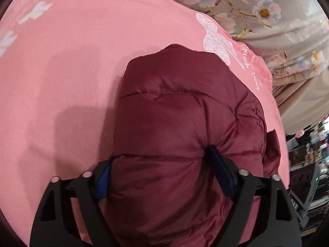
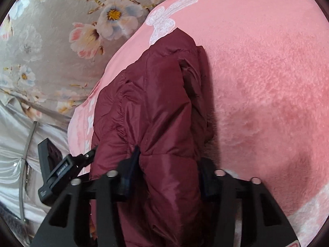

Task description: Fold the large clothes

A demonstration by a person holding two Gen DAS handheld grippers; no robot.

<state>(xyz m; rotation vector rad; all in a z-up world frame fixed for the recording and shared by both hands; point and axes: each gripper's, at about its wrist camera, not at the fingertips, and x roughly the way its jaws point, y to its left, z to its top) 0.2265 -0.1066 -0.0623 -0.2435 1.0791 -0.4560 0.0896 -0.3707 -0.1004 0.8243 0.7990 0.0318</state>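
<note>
A maroon puffer jacket (image 1: 181,123) lies bunched and folded on a pink blanket (image 1: 72,72). My left gripper (image 1: 162,168) is shut on a thick fold of the jacket, its blue pads pressing in from both sides. In the right wrist view the jacket (image 2: 156,107) stands up in a narrow fold on the pink blanket (image 2: 267,82). My right gripper (image 2: 166,168) is shut on that fold. The left gripper's body (image 2: 59,168) shows at the jacket's left side.
A grey floral quilt (image 1: 267,10) lies beyond the pink blanket; it also shows in the right wrist view (image 2: 51,41). The bed edge and cluttered shelves (image 1: 308,164) are at the right. Pale silky fabric (image 2: 12,154) lies at the lower left.
</note>
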